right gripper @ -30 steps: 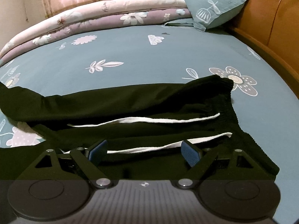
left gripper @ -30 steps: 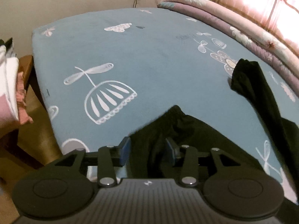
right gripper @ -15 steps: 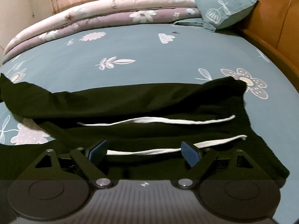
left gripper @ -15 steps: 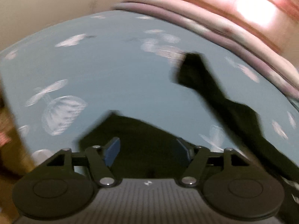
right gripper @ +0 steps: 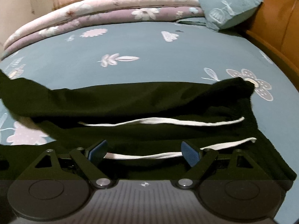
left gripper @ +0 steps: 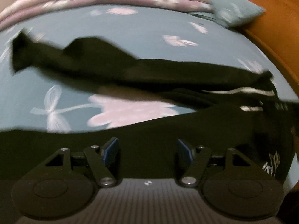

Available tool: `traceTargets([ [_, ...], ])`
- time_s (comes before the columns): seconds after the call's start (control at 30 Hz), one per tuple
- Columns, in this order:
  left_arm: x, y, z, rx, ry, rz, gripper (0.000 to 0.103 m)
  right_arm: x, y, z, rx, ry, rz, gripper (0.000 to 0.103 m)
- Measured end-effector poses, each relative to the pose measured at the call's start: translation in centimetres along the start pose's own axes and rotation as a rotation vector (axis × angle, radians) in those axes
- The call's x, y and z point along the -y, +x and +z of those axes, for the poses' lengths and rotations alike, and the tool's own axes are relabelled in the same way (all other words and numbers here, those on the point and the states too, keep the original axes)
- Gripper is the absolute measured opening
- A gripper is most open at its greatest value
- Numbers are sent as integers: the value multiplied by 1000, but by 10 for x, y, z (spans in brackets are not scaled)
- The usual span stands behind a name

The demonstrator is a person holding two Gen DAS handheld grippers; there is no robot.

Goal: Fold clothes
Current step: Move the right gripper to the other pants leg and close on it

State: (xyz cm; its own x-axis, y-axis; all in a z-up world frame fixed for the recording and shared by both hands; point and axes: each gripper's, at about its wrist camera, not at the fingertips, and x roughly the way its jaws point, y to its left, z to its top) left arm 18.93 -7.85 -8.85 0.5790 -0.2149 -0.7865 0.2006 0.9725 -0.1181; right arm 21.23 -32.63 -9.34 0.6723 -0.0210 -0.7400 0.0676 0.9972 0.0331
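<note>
Two grippers are over one dark pair of trousers on the bed, and neither has hold of it.

Left wrist view: your left gripper (left gripper: 147, 150) has just been opening its jaws; they stand well apart with only loose black cloth beneath them, nothing pinched. The picture is smeared. The trousers (left gripper: 115, 65) lie across the blue sheet (left gripper: 130, 26), one leg running out to the left, a second dark fold nearer you.

Right wrist view: your right gripper (right gripper: 143, 152) is spread wide above the waistband end, gripping nothing, a white drawstring (right gripper: 162, 121) lying just ahead of it and another passing between the pads. The trousers (right gripper: 130, 97) are flat but rumpled.

You look to be between grasps, laying the garment out. Next, you likely need both grippers to pinch matching edges before folding over.
</note>
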Motion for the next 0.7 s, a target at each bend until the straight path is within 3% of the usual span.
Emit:
traceTargets([
  [0.13,11,8,-4,40,87,-34,76,2,1,-2,52,11,-27,90],
  [0.33,-11,10,-15,99,122,-85,78,-7,-6,-5,157,-40,-13,90],
  [0.43,-23,10,-14,86,114,-113,78,-19,-10,-7,196,-97,9,89],
  [0.6,-56,6,-6,93,-5,-153,82,-63,-17,5,222,-313,9,89],
  [0.7,-74,8,-3,85,-82,-67,82,-103,-20,20,216,-488,63,87],
])
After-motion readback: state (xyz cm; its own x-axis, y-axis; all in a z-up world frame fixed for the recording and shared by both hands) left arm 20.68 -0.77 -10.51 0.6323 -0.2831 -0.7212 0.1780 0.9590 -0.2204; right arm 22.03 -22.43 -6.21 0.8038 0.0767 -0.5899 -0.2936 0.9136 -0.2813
